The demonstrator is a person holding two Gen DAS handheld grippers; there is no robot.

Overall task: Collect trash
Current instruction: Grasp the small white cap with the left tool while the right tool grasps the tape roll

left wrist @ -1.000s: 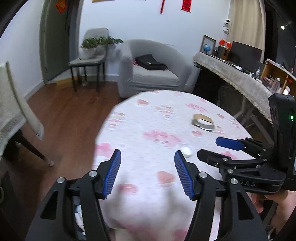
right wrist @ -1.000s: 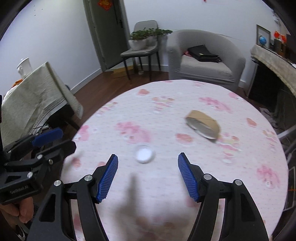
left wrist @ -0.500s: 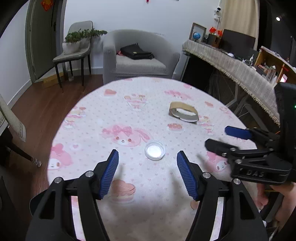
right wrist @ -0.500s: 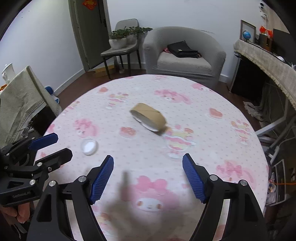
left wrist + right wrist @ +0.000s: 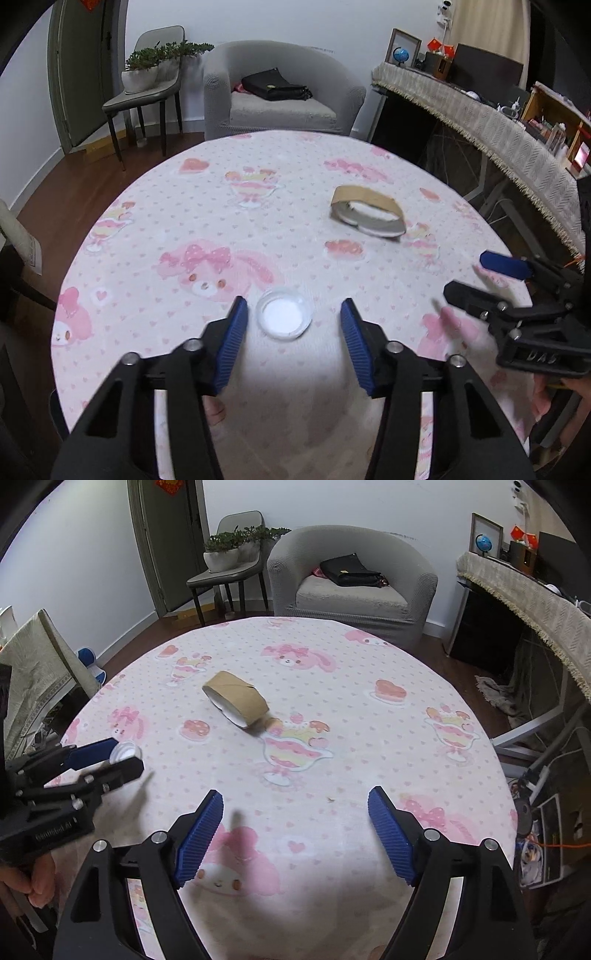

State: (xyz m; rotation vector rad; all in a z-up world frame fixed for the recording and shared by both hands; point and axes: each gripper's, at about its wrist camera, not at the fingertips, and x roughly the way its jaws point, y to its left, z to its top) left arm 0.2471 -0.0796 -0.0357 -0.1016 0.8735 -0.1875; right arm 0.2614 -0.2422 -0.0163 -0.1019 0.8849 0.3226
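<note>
The left gripper (image 5: 290,317) is closing its jaws around the small white lid (image 5: 284,318) lying between its pads on the round table (image 5: 295,177), not yet pressing it, while the right gripper (image 5: 295,823) is opening over bare cloth, the squashed cardboard ring (image 5: 236,699) lying well beyond it.

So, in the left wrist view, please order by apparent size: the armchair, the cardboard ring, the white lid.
1. armchair, largest although farthest
2. cardboard ring
3. white lid, smallest; it is nearer the camera, yet looks smaller than the ring.

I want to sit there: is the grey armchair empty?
No, a black bag lies on the seat of the grey armchair behind the round table.
</note>
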